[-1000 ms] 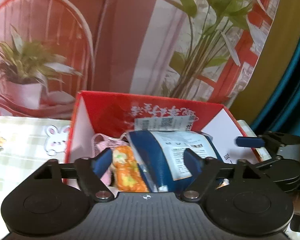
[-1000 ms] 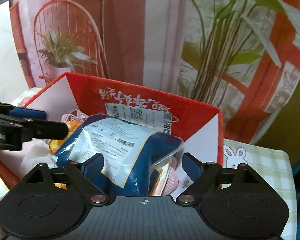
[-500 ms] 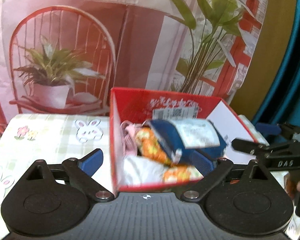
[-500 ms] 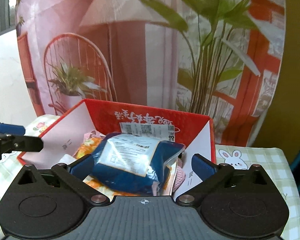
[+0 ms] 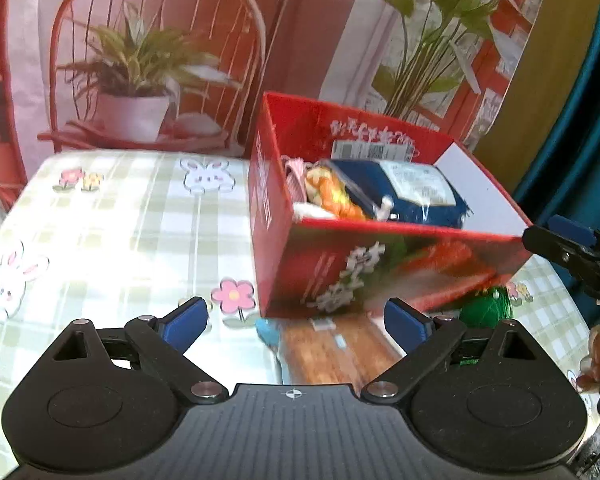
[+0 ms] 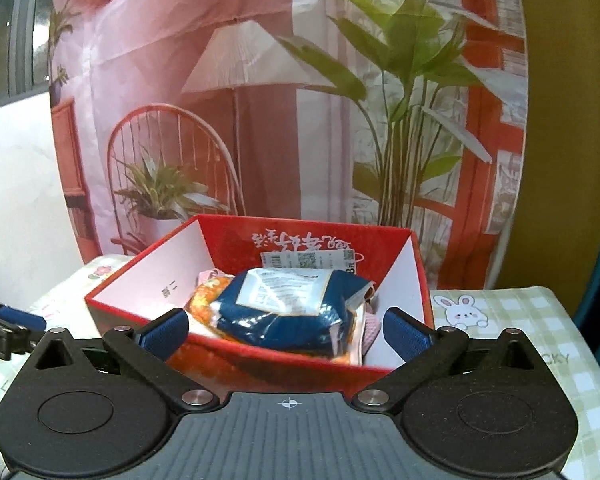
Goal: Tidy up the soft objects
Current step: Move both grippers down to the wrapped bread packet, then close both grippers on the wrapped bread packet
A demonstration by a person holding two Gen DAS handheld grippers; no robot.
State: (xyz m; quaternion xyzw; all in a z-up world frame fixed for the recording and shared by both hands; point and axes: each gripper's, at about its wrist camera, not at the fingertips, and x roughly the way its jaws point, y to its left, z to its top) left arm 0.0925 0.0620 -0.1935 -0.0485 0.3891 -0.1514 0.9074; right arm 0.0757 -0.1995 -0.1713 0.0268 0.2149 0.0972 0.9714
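Though blurred a little in the left wrist view, shows clearly a red box (image 5: 352, 272) standing on the checked surface (image 5: 112, 232), ahead of the left claw (image 5: 296, 322) toward 1 o'clock and near to it. Holds nothing, this left claw; blue fingertips (image 5: 184, 322) spread wide apart, with only the surface and the near lower edge of the box between them. Inside the box, packed close together: a blue soft packet (image 5: 404, 196) with a white label on top, an orange patterned soft item (image 5: 332, 196) touching it at its 9 o'clock side, something white (image 5: 312, 212) at the front corner, and a pink striped piece (image 5: 294, 172) behind. Lying on the surface in front of the box, a brown flat package (image 5: 336, 350) directly at 12 o'clock between the left fingers, and a green round thing (image 5: 486, 308) at 2 o'clock, partly hidden by the right finger. At 3 o'clock, at the frame edge, the right claw (image 5: 568, 242), just beside the near right corner of the box.

From the right wrist view, the same box (image 6: 276, 364) straight ahead at 12 o'clock, very near to the right claw (image 6: 284, 330). Open wide also and empty, with fingertips (image 6: 404, 334) on either side of the near box wall, whether touching cannot be told. Blue packet (image 6: 288, 308) at 12 o'clock above the gap, orange item (image 6: 204, 300) at 11 o'clock. At 9 o'clock, low, the left claw (image 6: 8, 326) showing only one tip.
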